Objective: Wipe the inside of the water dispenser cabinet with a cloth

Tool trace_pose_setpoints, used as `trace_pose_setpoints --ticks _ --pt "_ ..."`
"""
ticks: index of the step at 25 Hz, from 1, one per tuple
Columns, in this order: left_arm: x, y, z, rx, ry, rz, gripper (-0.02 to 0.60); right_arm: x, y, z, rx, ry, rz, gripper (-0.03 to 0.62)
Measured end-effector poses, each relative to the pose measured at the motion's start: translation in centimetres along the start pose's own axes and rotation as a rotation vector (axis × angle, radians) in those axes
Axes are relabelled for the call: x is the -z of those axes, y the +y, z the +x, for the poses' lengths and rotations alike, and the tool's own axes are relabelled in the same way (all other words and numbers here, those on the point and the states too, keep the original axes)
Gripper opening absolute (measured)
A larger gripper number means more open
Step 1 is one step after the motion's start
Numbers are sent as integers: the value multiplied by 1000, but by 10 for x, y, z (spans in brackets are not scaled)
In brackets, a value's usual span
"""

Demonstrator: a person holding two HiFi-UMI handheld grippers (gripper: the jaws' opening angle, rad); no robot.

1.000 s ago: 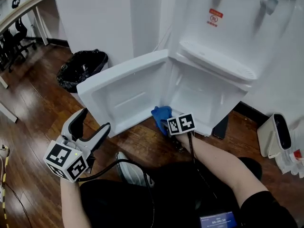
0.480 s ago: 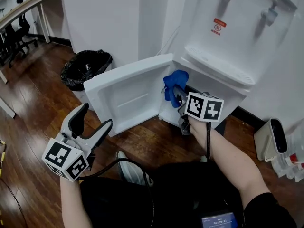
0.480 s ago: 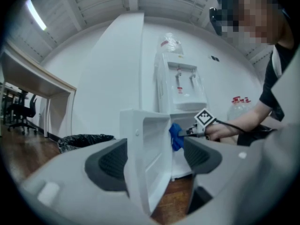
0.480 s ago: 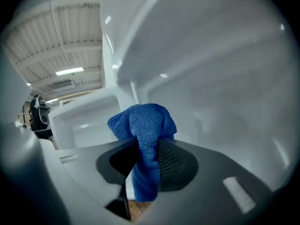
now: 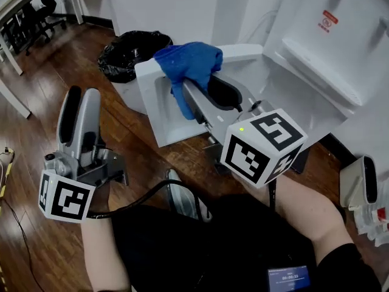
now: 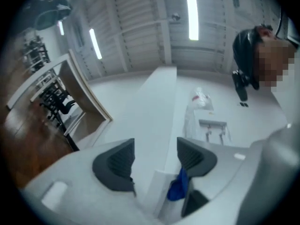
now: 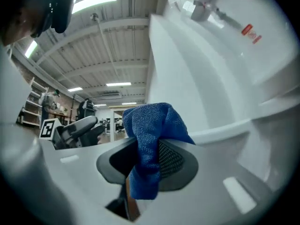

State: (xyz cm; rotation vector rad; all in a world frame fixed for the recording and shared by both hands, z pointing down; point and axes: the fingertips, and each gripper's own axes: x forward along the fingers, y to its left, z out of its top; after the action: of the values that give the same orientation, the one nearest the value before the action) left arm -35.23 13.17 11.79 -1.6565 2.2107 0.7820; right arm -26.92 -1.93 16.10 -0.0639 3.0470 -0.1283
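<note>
Cloth [image 5: 188, 66], blue nubby terry, hangs bunched between right tongs [image 7: 147, 161].

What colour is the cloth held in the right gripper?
Blue; the cloth shows best in the right gripper view.

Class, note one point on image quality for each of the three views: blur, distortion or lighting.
Head view: evenly lit, fairly sharp. Left gripper view: fisheye, dark corners, soft throughout, ceiling light blown out. Right gripper view: fisheye bends the water dispenser into curves; blue cloth crisp.
</note>
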Motion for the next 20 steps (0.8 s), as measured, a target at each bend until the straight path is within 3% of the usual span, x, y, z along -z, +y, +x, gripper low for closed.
trace_pose_setpoints --ticks 2,4,8,12,16,20 --pt "-12 13 -7 -49 -52 -36 275 28 29 17 -81 59 4 117" --pt "-14 17 -9 -68 -54 -41 266 71 47 30 -125 138 -28 117" --pt "-4 8 -4 -21 -8 -34 261 193 51 43 -146 359 -51 117" --pt "3 3 1 12 27 -25 258 294 36 46 -148 546 10 117" --pt "3 5 1 18 24 -42 247 348 16 44 -151 648 41 117" --pt "10 -2 6 42 39 -42 245 357 -56 22 -21 680 57 117"
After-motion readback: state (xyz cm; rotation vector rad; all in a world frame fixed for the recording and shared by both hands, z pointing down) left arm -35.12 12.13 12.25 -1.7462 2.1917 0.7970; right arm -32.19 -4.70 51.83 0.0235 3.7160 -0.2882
